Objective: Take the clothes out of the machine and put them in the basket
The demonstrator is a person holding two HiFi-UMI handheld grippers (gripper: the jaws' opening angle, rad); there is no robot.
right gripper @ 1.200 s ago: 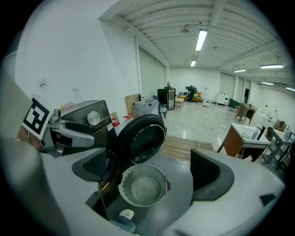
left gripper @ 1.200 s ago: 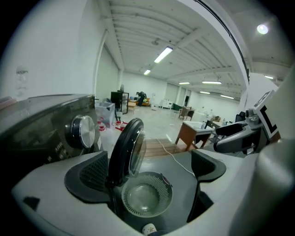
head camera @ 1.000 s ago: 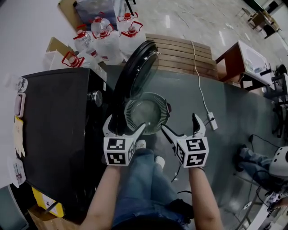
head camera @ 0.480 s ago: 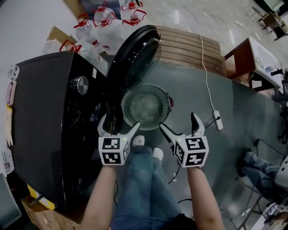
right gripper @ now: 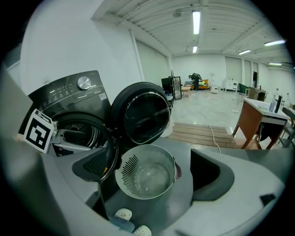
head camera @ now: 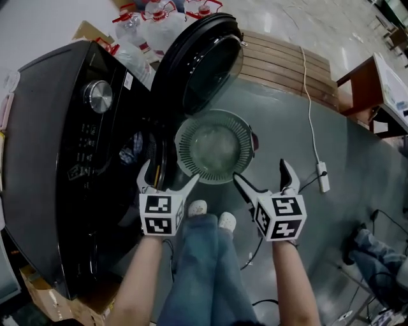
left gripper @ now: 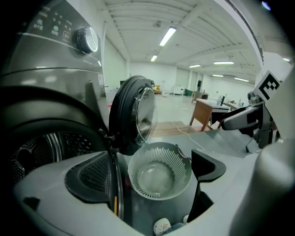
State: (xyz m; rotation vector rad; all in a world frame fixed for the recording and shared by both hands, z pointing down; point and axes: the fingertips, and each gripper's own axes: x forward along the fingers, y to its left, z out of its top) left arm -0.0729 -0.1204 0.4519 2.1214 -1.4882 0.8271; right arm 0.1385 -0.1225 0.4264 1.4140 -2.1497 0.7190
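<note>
The black front-loading washing machine (head camera: 64, 159) stands at the left with its round door (head camera: 201, 60) swung wide open. A bit of bluish cloth (head camera: 131, 151) shows in the dark drum opening. The grey slotted basket (head camera: 213, 146) sits empty on the floor in front of the door, also seen in the left gripper view (left gripper: 159, 170) and the right gripper view (right gripper: 146, 177). My left gripper (head camera: 173, 173) is open and empty, just short of the drum opening. My right gripper (head camera: 260, 172) is open and empty, near the basket's right rim.
Water jugs (head camera: 159, 19) stand behind the machine. A wooden pallet (head camera: 287, 60) lies beyond the door, and a white cable with a power strip (head camera: 322, 175) runs across the floor. A brown desk (head camera: 376, 83) is at the right. The person's shoes (head camera: 197, 207) are below the basket.
The view has swung toward the machine's front, so the drum opening and control panel now show more. Both grippers stay open and empty, slightly nearer the machine.
</note>
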